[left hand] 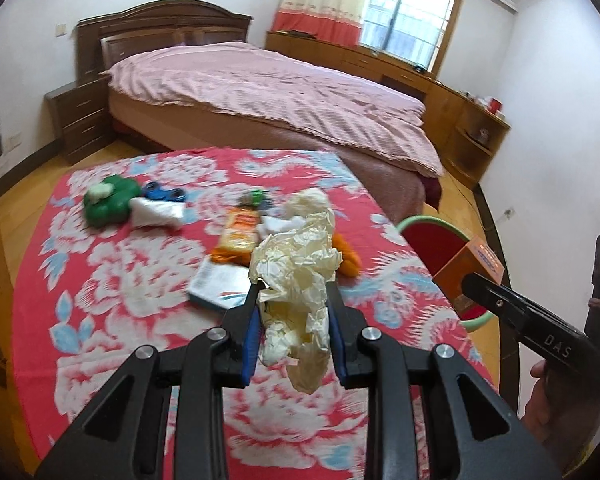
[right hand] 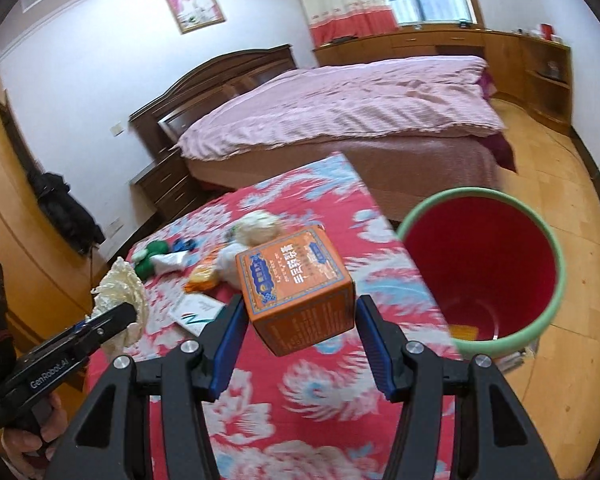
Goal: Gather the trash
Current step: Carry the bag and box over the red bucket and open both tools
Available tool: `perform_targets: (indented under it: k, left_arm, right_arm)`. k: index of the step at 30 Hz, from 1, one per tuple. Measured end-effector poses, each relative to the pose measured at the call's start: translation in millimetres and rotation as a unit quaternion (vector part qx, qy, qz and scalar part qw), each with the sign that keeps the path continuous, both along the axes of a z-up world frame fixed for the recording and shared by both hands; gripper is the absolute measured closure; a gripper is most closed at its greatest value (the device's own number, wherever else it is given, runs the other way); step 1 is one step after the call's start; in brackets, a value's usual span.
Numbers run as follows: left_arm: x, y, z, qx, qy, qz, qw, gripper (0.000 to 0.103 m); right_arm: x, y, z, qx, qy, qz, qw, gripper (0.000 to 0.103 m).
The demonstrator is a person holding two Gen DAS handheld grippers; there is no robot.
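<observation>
Carrying is the step in hand; left tool (left hand: 294, 300) clamps crumpled paper (left hand: 300, 280); right tool (right hand: 300, 320) grips an orange box (right hand: 296, 284); next, both must clear the desk (right hand: 320, 400) and release over the red bin (right hand: 480, 264) at two o'clock.

Bin (right hand: 540, 320) mouth gapes unobstructed beside cluttered table (right hand: 320, 400).

Bin (right hand: 540, 320) right of table (right hand: 320, 400), bed (right hand: 340, 120) behind both

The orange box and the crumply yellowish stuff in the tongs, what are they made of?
The orange box looks like thin printed cardboard: flat faces, sharp folded edges, a matte to slightly glossy print. The crumpled wad looks like thin paper or soft wrapping, pale cream with many sharp creases; it could be thin plastic film.
</observation>
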State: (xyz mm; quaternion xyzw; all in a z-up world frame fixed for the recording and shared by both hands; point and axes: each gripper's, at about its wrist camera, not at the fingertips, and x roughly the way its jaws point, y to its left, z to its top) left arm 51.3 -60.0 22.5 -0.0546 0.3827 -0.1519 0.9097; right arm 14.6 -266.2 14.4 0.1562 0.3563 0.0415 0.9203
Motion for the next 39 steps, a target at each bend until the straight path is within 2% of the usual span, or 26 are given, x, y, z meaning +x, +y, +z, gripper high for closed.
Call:
perform_targets:
  k: [14, 21, 38, 39]
  left_arm:
    - [29.4, -92.7, -3.9, 0.010, 0.001, -0.090, 0.9959, 0.073]
    - [52.9, -142.2, -16.4, 0.020, 0.011, -0.132, 0.9910, 0.073]
    - [92.6, -231.1, -52.2, 0.050, 0.027, -0.201, 0.9779, 0.073]
    - [92.9, -234.1, -53.3, 0.052, 0.027, -0.204, 0.9772, 0.071]
  right_arm:
    - [2.9, -90.8, -20.7, 0.017, 0.021, -0.087, 0.996, 0.045]
    - [5.9, -120.1, -33.6, -0.010, 0.025, -0.127, 0.991, 0.044]
    - [17.8, -174.5, -75.2, 0.006, 0.054, -0.160, 0.986, 0.044]
    - [17.9, -176.6, -76.8, 0.008, 0.055, -0.161, 0.985, 0.044]
